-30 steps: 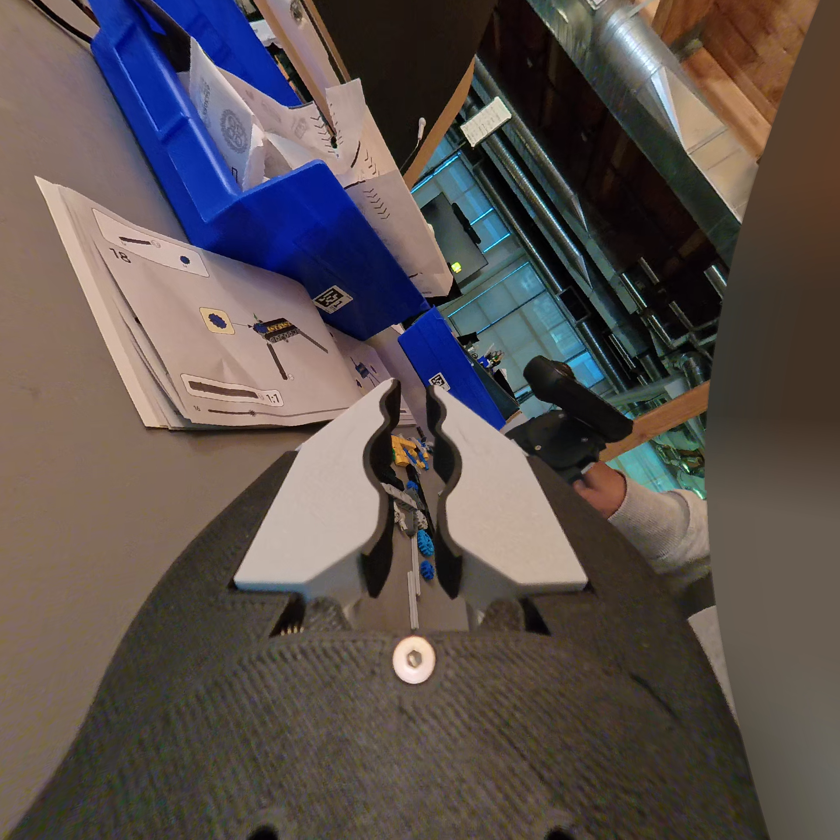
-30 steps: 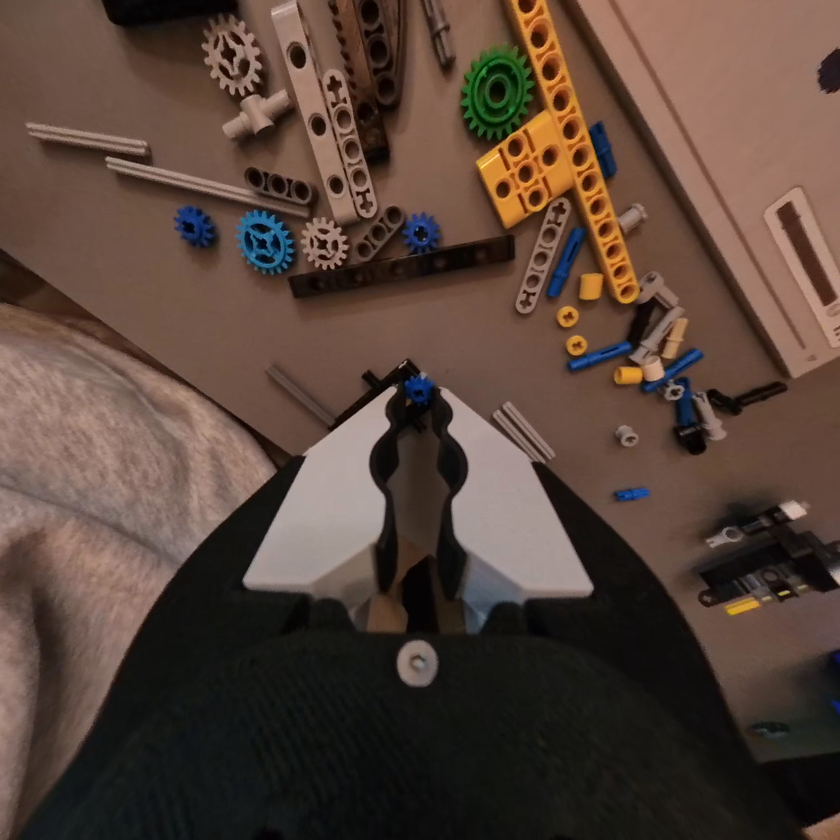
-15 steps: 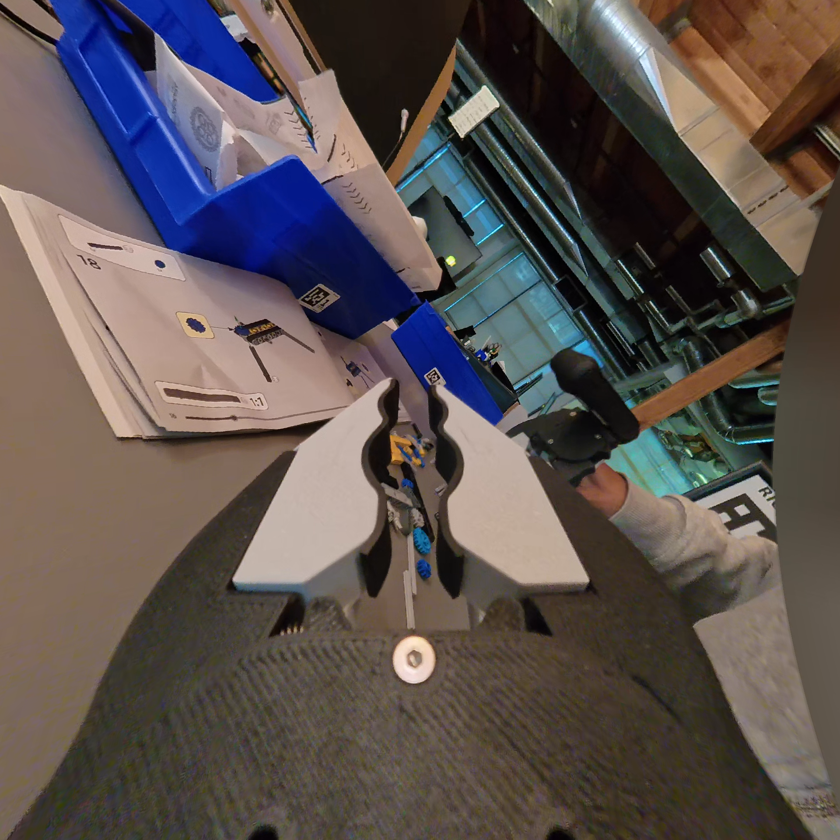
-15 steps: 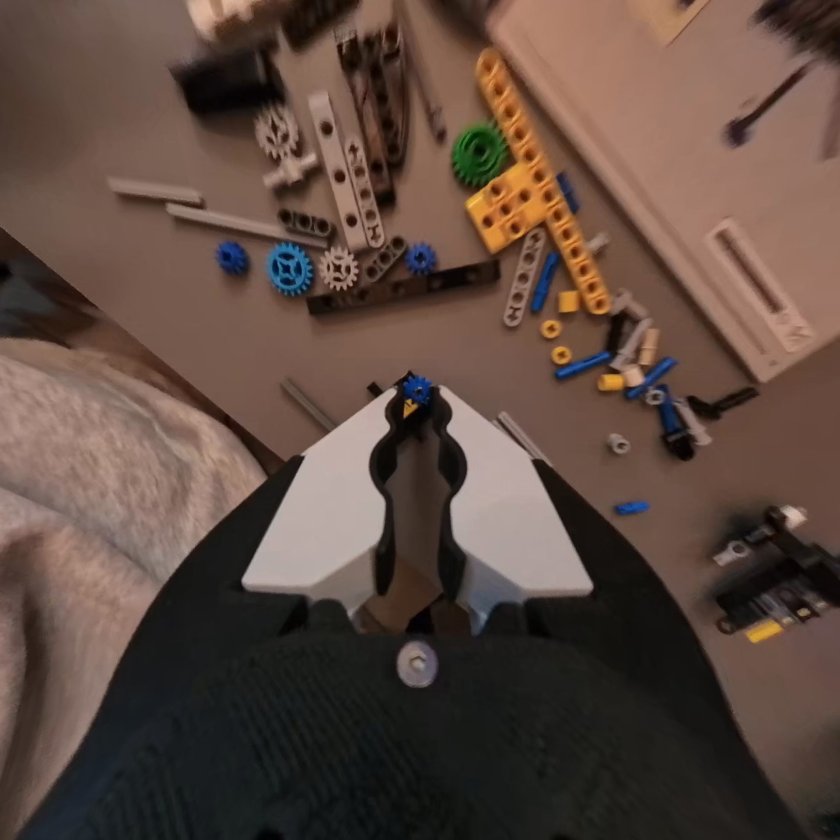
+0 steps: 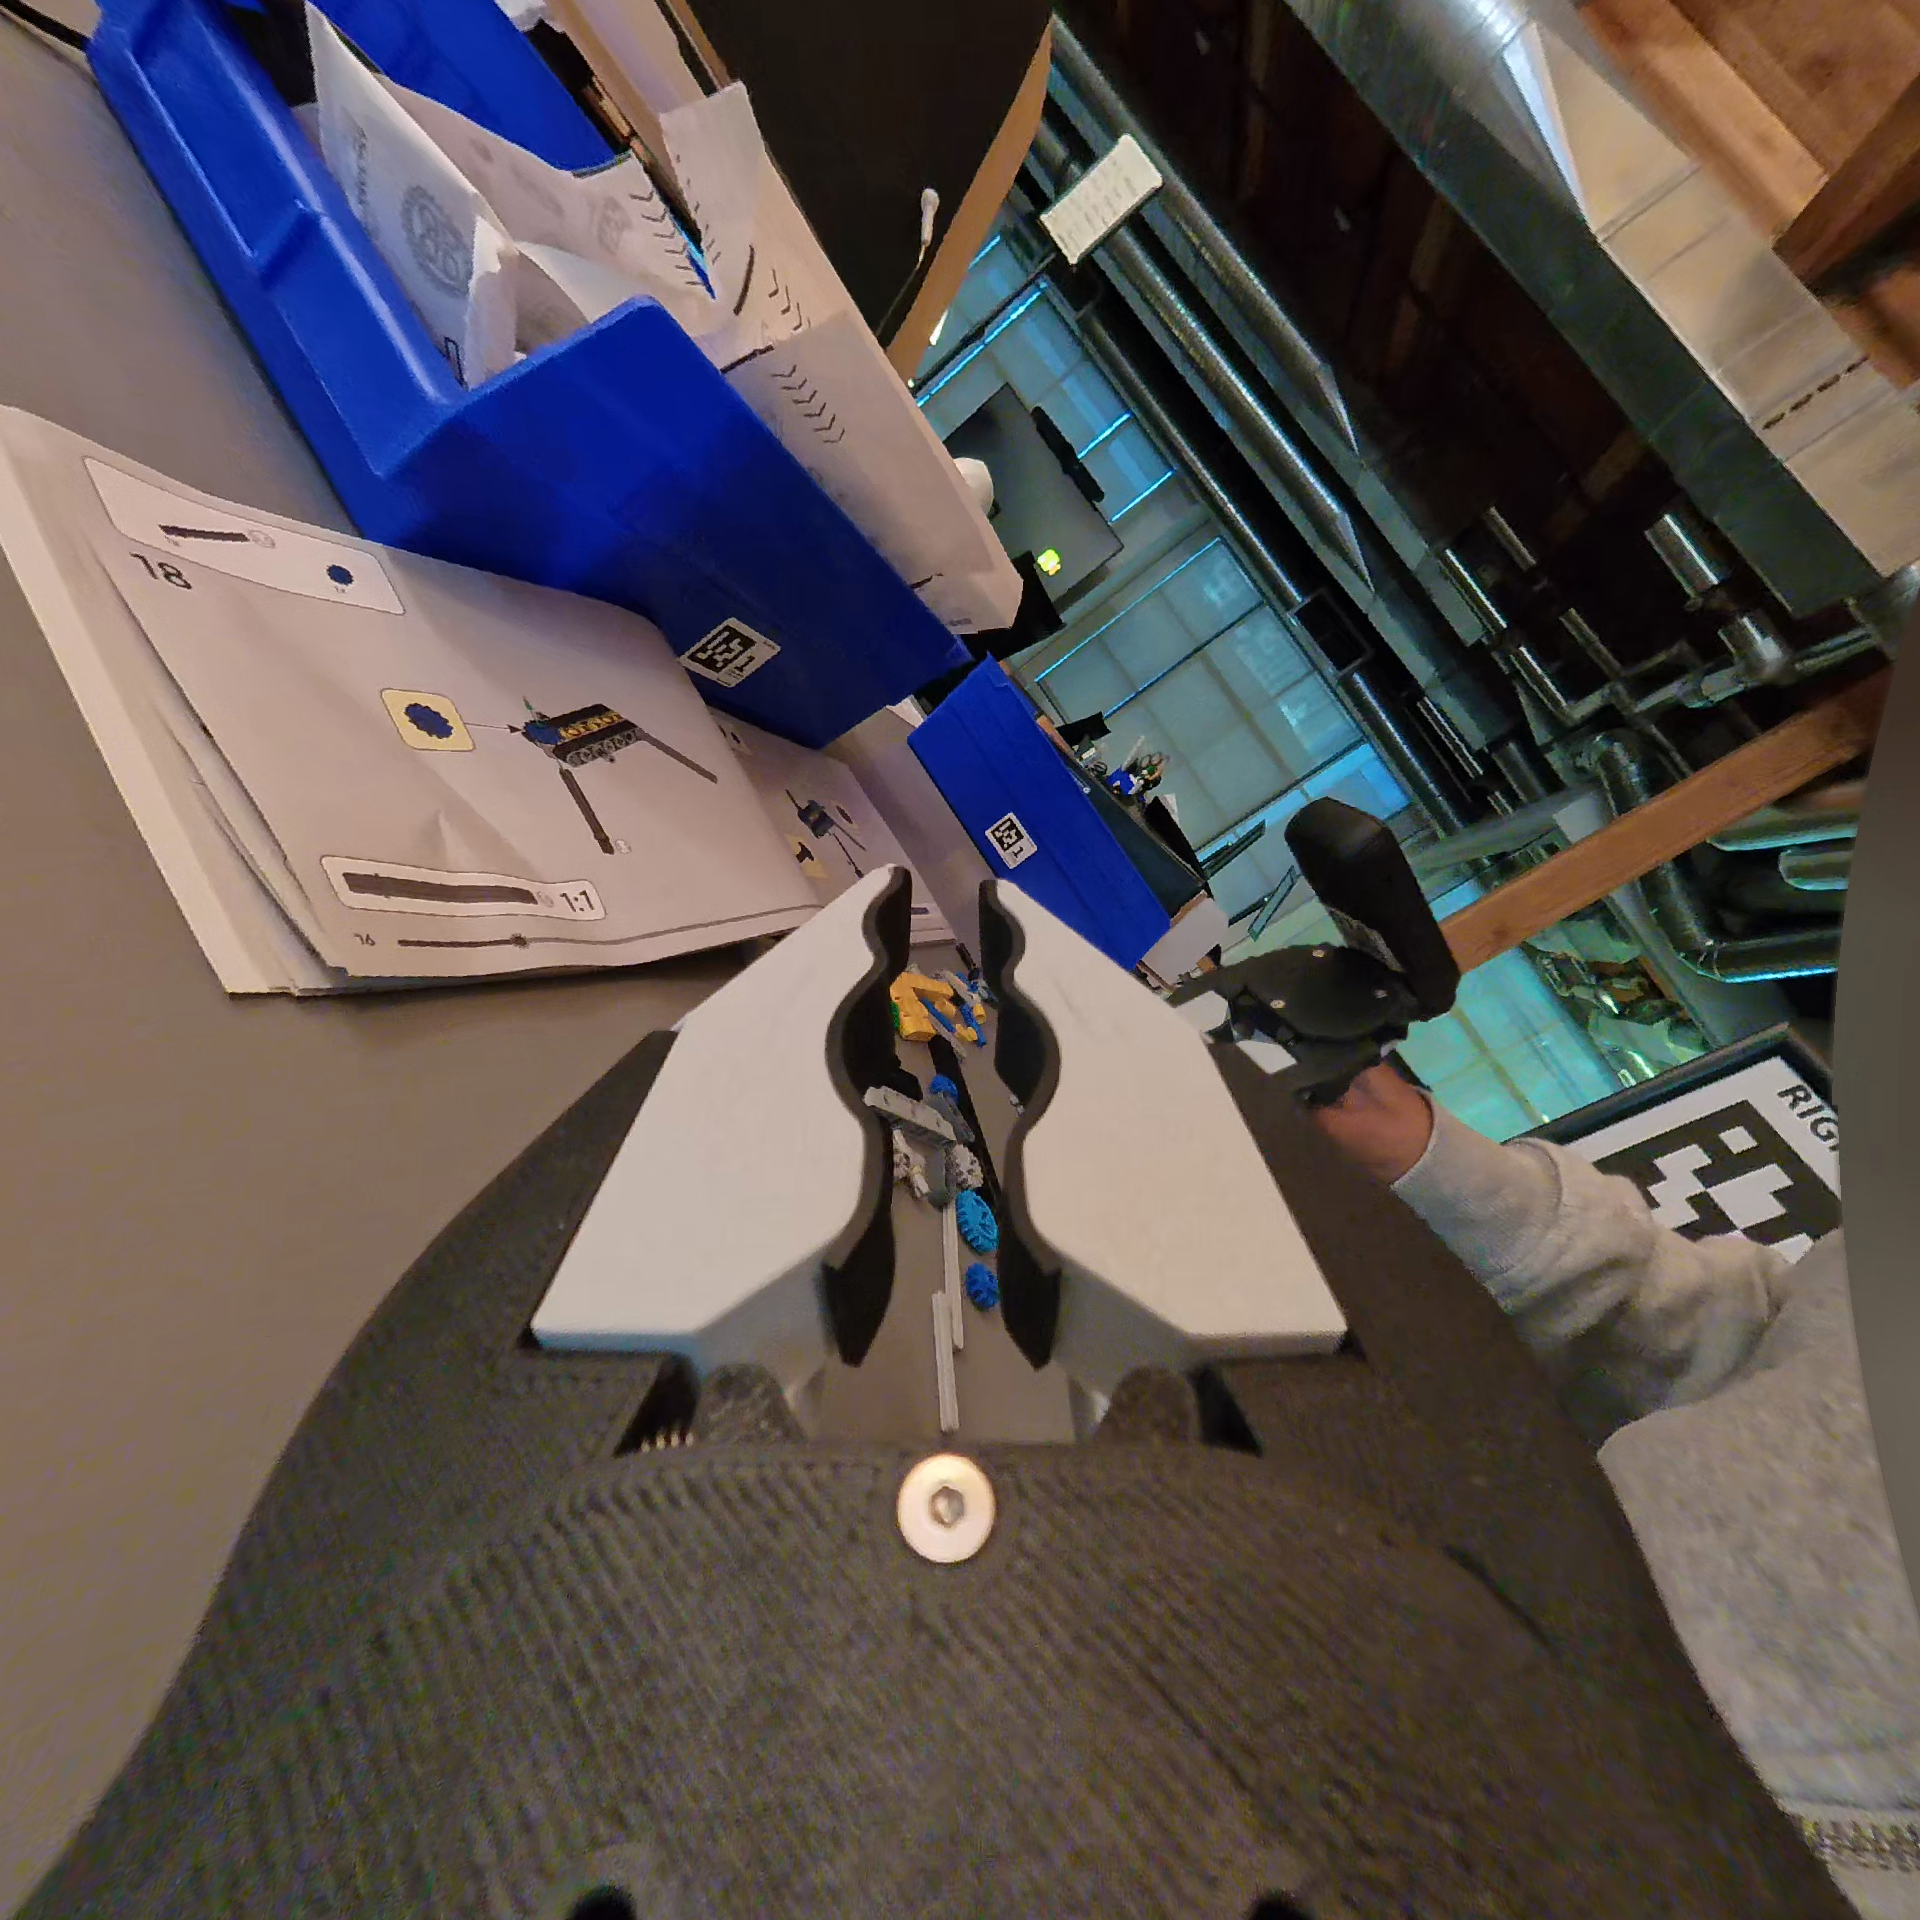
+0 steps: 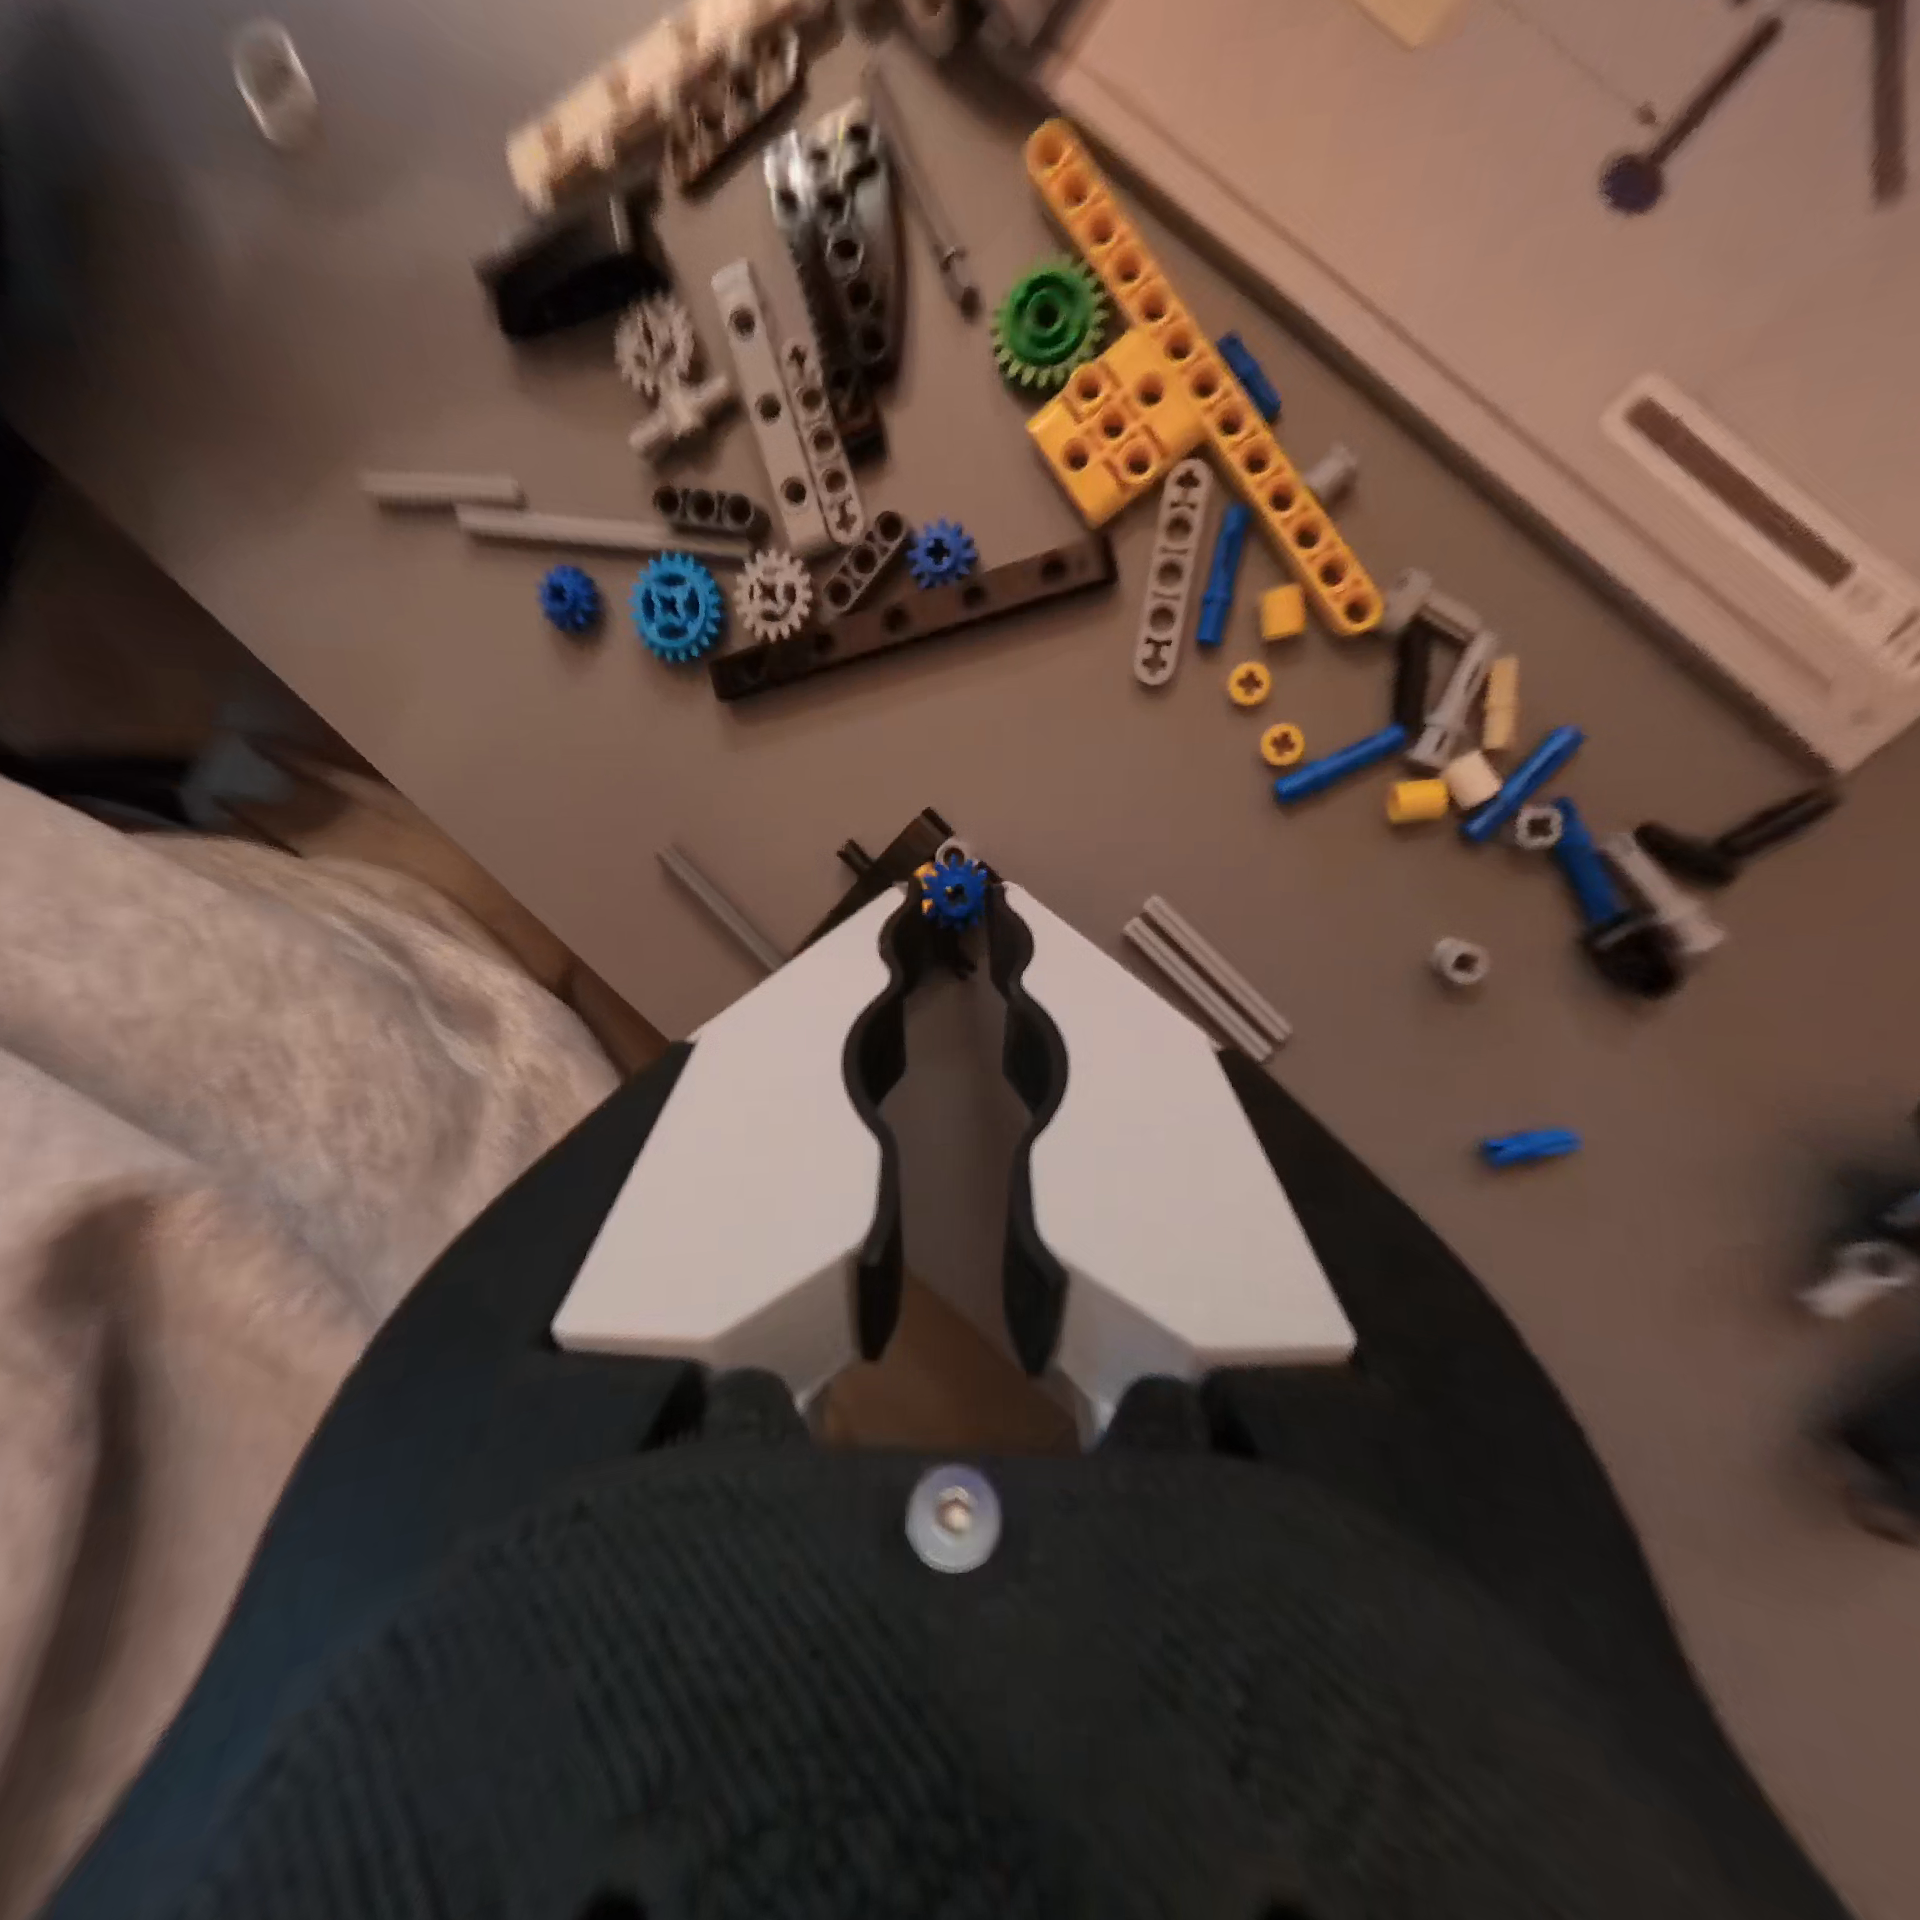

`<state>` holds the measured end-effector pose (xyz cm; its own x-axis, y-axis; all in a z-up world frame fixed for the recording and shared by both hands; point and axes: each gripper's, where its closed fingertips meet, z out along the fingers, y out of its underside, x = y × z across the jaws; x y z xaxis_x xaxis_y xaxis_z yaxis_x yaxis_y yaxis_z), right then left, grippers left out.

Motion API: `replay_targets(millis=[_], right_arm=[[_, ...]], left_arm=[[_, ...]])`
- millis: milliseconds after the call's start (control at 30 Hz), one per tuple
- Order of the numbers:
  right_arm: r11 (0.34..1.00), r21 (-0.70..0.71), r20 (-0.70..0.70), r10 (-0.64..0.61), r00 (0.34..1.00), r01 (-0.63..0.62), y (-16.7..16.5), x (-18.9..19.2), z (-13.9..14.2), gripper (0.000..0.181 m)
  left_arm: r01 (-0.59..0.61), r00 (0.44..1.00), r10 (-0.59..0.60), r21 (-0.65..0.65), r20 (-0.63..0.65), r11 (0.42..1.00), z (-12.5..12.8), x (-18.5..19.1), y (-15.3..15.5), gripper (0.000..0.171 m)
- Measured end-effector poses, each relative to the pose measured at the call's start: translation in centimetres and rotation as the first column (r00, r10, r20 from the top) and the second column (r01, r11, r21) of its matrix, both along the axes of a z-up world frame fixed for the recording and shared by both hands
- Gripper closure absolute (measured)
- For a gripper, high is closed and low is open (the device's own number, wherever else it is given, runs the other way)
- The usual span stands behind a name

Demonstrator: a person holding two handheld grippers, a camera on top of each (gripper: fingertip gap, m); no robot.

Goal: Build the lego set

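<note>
My right gripper (image 6: 951, 904) is shut on a small black piece with a blue gear (image 6: 954, 889) on its end, held above the grey table (image 6: 520, 790). Loose parts lie beyond it: a long yellow beam (image 6: 1205, 374), a green gear (image 6: 1047, 322), a black beam (image 6: 914, 623), blue gears (image 6: 675, 605) and grey axles (image 6: 1205, 977). My left gripper (image 5: 945, 899) rests low over the table, its jaws a narrow gap apart with nothing between them. The parts pile (image 5: 935, 1101) shows through that gap. The right gripper's black handle (image 5: 1351, 935) and the hand holding it show farther off.
An open instruction booklet (image 5: 416, 748) lies left of the left gripper and also shows in the right wrist view (image 6: 1558, 312). Two blue bins (image 5: 582, 457) with paper bags stand behind it. A blurred black sub-assembly (image 6: 1870, 1236) lies at the right. A grey sleeve (image 6: 208, 1039) is at the left. Tip to tip, the grippers are about 25 centimeters apart. Measured from the fingertips, the blurred black sub-assembly (image 6: 1870, 1236) is 15 centimeters or so from the right gripper and 40 centimeters from the left.
My right gripper has lifted away from the table with the blue gear piece; more of the parts and booklet show now. The left gripper has barely shifted.
</note>
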<state>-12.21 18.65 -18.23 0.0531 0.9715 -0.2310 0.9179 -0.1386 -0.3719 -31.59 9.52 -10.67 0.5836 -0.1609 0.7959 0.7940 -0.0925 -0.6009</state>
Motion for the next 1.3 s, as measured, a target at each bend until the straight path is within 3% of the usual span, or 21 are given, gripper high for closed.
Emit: replay_targets(millis=[133, 233, 367, 467, 567, 700, 1067, 1200, 1300], right_arm=[[0.999, -0.041, -0.055, -0.023, 0.998, 0.021, -0.3, -0.6, 0.6, 0.171], [0.979, -0.197, -0.152, -0.079, 0.985, 0.048, -1.5, -1.9, 2.2, 0.171], [0.896, -0.436, -0.259, -0.21, 0.943, 0.08, -2.1, -3.1, 4.9, 0.171], [0.773, -0.632, -0.32, -0.321, 0.892, 0.051, -2.6, -3.9, 7.7, 0.171], [0.714, -0.7, -0.341, -0.369, 0.865, 0.029, -2.6, -4.2, 8.9, 0.171], [0.687, -0.727, -0.345, -0.384, 0.856, 0.015, -2.8, -4.2, 9.4, 0.172], [0.69, -0.724, -0.331, -0.376, 0.865, 0.023, -2.9, -4.1, 8.9, 0.172], [0.793, -0.598, -0.256, -0.331, 0.908, 0.121, -2.2, -3.3, 6.1, 0.171], [0.902, -0.395, -0.165, -0.259, 0.952, 0.177, -1.2, -2.1, 3.2, 0.171]], left_arm=[[0.007, 1.0, -0.007, 0.001, 0.006, 1.0, 0.0, 0.1, 0.1, 0.16], [0.002, 1.0, -0.003, 0.008, 0.013, 1.0, 0.1, -0.1, 0.0, 0.16], [-0.004, 1.0, 0.004, 0.014, 0.024, 1.0, 0.1, -0.3, -0.2, 0.16], [-0.003, 1.0, 0.002, 0.015, 0.03, 1.0, 0.1, -0.4, -0.2, 0.16], [-0.004, 0.999, 0.003, 0.015, 0.033, 1.0, 0.1, -0.4, -0.2, 0.159], [-0.006, 0.999, 0.005, 0.014, 0.038, 1.0, 0.1, -0.4, -0.2, 0.16], [-0.006, 0.999, 0.006, 0.01, 0.038, 1.0, 0.0, -0.4, -0.2, 0.16], [-0.006, 0.999, 0.006, 0.009, 0.039, 1.0, -0.1, -0.5, -0.1, 0.16], [-0.005, 0.999, 0.005, 0.009, 0.04, 1.0, -0.1, -0.4, -0.1, 0.16]])
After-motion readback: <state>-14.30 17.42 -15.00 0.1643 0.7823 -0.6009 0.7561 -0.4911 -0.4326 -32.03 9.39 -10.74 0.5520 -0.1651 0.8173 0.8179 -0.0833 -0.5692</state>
